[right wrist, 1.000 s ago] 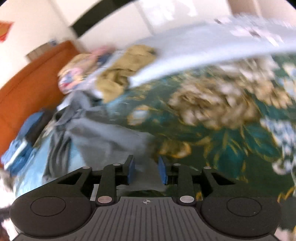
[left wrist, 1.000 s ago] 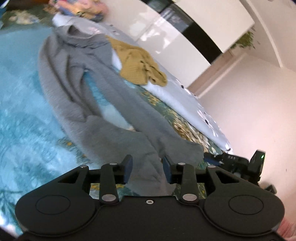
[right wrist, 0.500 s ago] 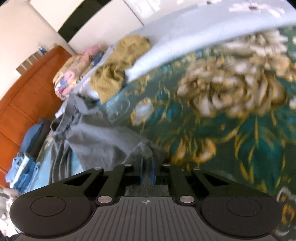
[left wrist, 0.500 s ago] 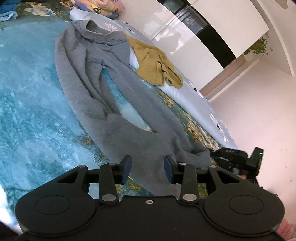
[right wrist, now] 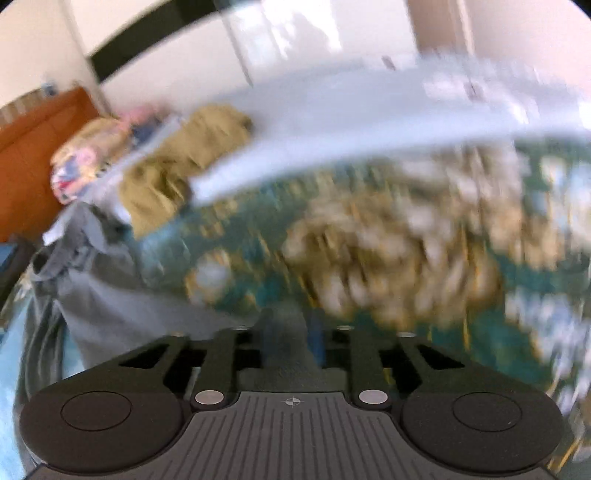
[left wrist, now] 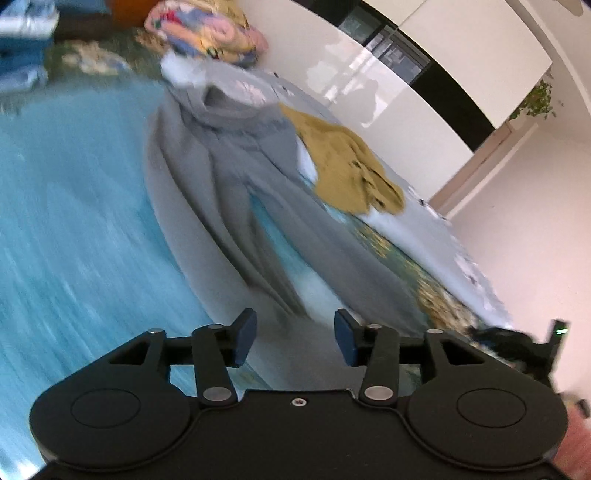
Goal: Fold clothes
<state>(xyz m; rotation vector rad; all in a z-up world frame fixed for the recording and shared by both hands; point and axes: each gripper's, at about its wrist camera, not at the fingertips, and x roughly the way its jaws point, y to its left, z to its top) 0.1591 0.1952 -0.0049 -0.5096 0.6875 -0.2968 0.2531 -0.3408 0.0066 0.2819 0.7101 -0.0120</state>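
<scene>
Grey trousers lie stretched out on a bed with a blue and floral cover, waistband far, legs running toward the camera. My left gripper hovers open just above the near leg end, nothing between its fingers. In the right wrist view my right gripper is shut on a fold of the grey trousers, which trail off to the left. The other gripper shows at the right edge of the left wrist view. Both views are blurred.
A mustard garment lies crumpled on a pale sheet beside the trousers. A colourful bundle of clothes sits at the bed's far end. White cupboards and a wooden headboard stand behind.
My right gripper went from open to shut on the trouser leg end and is now moving. The left gripper stays open and has shifted along the trousers.
</scene>
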